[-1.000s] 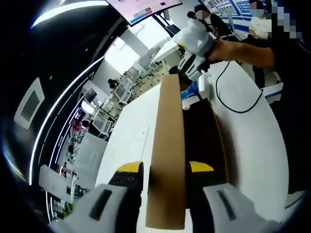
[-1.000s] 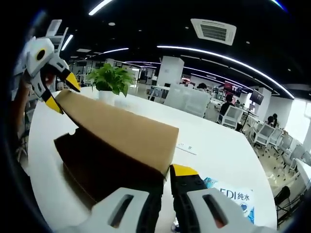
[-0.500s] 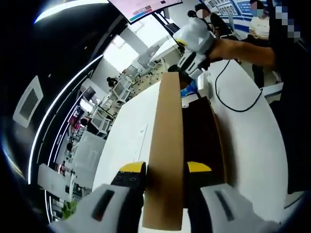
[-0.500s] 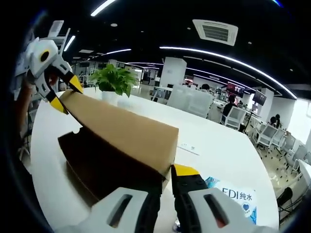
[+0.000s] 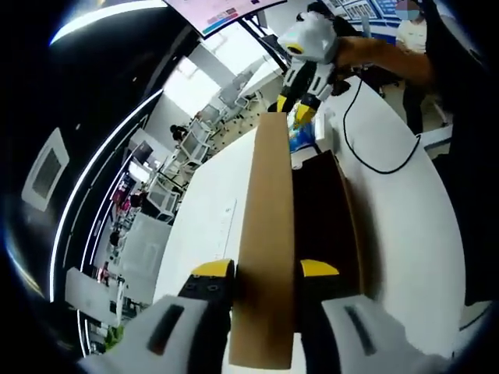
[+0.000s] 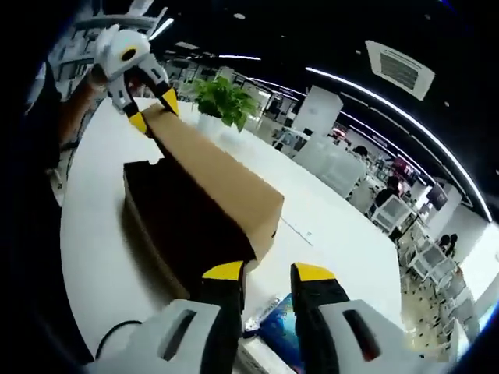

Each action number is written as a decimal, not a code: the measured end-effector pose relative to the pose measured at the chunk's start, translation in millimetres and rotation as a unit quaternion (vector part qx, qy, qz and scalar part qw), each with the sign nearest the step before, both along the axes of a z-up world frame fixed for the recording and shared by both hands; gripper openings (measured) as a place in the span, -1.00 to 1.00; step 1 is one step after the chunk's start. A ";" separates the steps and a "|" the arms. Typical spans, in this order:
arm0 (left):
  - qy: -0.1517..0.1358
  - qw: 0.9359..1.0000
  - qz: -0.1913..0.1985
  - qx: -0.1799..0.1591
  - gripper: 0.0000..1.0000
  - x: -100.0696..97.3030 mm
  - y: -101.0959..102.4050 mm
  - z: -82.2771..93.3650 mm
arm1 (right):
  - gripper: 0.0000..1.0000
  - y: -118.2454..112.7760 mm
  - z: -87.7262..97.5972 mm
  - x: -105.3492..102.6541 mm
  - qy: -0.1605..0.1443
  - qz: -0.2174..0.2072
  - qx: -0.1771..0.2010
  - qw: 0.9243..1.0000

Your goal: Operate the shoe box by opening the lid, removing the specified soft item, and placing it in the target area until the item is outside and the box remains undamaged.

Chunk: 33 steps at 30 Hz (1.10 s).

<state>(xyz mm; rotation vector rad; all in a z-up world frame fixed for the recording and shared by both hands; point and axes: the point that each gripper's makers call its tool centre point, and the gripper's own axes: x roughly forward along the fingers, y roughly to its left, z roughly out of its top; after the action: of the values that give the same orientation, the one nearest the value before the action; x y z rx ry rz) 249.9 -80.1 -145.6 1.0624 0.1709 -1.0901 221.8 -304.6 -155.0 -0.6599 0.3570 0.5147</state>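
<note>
A dark brown shoe box (image 5: 321, 214) stands on the white table (image 5: 398, 226) with its tan cardboard lid (image 5: 269, 195) raised on edge. My left gripper (image 5: 265, 269) is shut on the lid's near end, one yellow-tipped finger on each face. Beyond the lid's far end, my right gripper (image 5: 292, 107) hangs apart from it. In the right gripper view, the right gripper (image 6: 269, 273) stands open with nothing between its fingers, just short of the lid's corner (image 6: 265, 218). The left gripper (image 6: 153, 109) pinches the lid's far end there. The box's (image 6: 171, 222) inside is dark; its contents are hidden.
A blue printed packet (image 6: 274, 321) lies on the table by the right gripper's fingers. A black cable (image 5: 374, 167) curls across the table beside the box. A potted plant (image 6: 226, 97) stands behind the box. A person's arm (image 5: 382, 54) holds the right gripper.
My right gripper has let go of the lid's corner, opened, and drawn back from it. The left gripper still holds the raised lid.
</note>
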 end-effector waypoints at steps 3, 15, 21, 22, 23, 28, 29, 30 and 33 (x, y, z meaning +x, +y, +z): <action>-0.003 1.000 -0.002 0.002 -0.37 -0.5 0.5 -0.9 | -0.28 6.6 25.7 -7.8 -0.029 0.029 -0.052 0.998; -0.007 1.000 -0.003 0.001 -0.37 -0.3 0.0 -1.7 | 0.02 82.0 53.7 -7.0 -0.057 0.146 -0.158 0.975; -0.008 1.000 -0.004 0.002 -0.37 -0.5 -1.0 -2.6 | -0.02 103.5 40.0 6.1 -0.044 0.174 -0.196 0.964; -0.008 1.000 -0.005 0.002 -0.37 -0.1 -1.4 -3.0 | -0.02 104.8 37.8 8.9 -0.044 0.175 -0.204 0.962; -0.008 1.000 -0.005 0.003 -0.37 0.1 -1.5 -3.2 | -0.02 106.7 34.5 12.3 -0.045 0.179 -0.214 0.959; -0.011 1.000 -0.007 0.004 -0.37 0.7 -2.0 -4.4 | -0.09 113.3 27.6 17.3 -0.037 0.192 -0.224 0.955; -0.011 1.000 -0.007 0.004 -0.37 0.6 -2.2 -4.5 | -0.11 114.6 26.5 17.1 -0.034 0.195 -0.222 0.955; -0.011 1.000 -0.008 0.005 -0.37 0.4 -2.3 -4.9 | -0.14 115.7 24.0 17.3 -0.029 0.200 -0.223 0.954; -0.012 1.000 -0.009 0.006 -0.37 0.9 -2.5 -5.6 | -0.22 116.8 19.6 18.2 -0.021 0.206 -0.223 0.953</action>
<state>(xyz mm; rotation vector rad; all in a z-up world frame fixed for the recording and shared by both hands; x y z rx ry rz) 250.9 -82.7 -151.3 1.0888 0.1487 -1.0936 239.9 -187.8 -135.4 -1.1951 0.2966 0.8275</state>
